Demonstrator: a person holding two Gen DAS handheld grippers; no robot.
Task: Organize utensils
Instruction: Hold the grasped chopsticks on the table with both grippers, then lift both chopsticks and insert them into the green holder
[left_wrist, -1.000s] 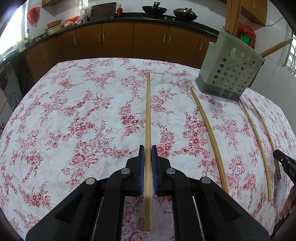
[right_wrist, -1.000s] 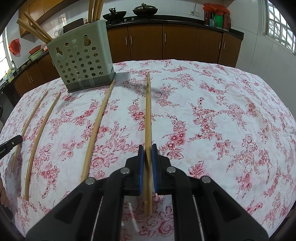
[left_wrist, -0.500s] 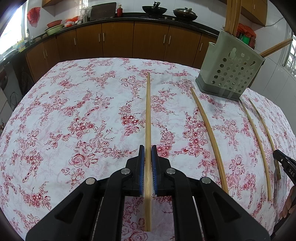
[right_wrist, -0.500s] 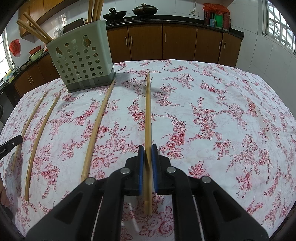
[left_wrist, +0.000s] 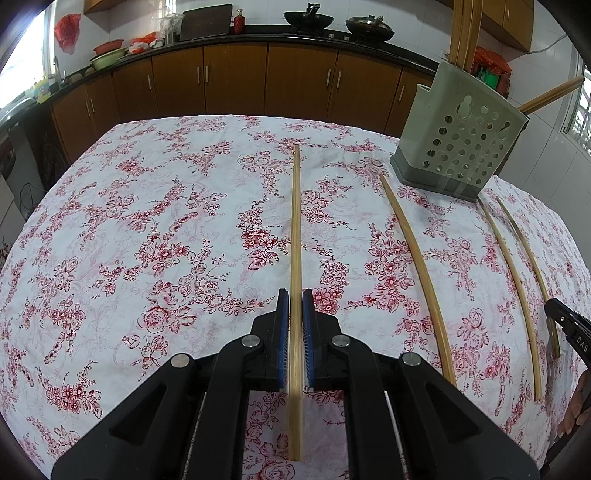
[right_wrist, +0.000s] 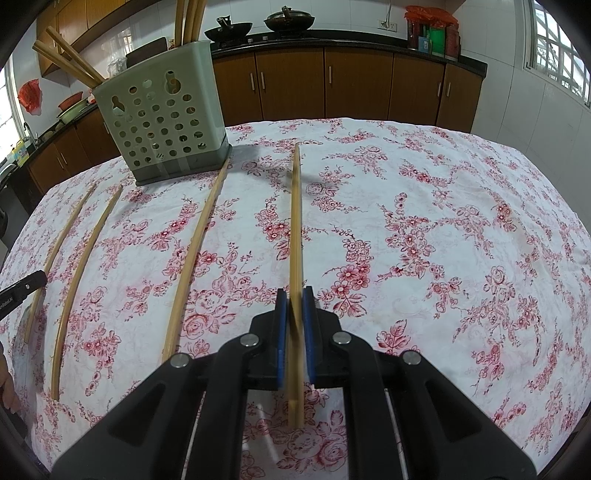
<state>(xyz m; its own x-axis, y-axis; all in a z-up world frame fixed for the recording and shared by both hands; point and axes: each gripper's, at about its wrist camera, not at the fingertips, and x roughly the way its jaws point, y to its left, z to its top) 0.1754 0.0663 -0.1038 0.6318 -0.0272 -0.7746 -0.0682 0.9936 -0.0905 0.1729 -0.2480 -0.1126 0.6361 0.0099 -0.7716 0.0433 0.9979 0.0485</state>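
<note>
Four bamboo chopsticks are spread side by side over the flowered tablecloth (left_wrist: 147, 221). My left gripper (left_wrist: 295, 295) is shut on the leftmost chopstick (left_wrist: 295, 221), which runs straight ahead between the blue pads. My right gripper (right_wrist: 295, 293) is shut on the rightmost chopstick (right_wrist: 295, 221), slightly tilted in the jaws. Between the held ones lie two loose chopsticks (left_wrist: 417, 266) (left_wrist: 513, 288). A grey-green perforated utensil holder (left_wrist: 461, 147) (right_wrist: 162, 110) stands at the far side with several chopsticks upright in it.
A black finger of the other gripper (left_wrist: 565, 323) (right_wrist: 22, 290) shows at the edge of each view, with part of a person's hand (left_wrist: 576, 417) below it. Brown kitchen cabinets (left_wrist: 236, 77) and a counter with woks stand behind the table.
</note>
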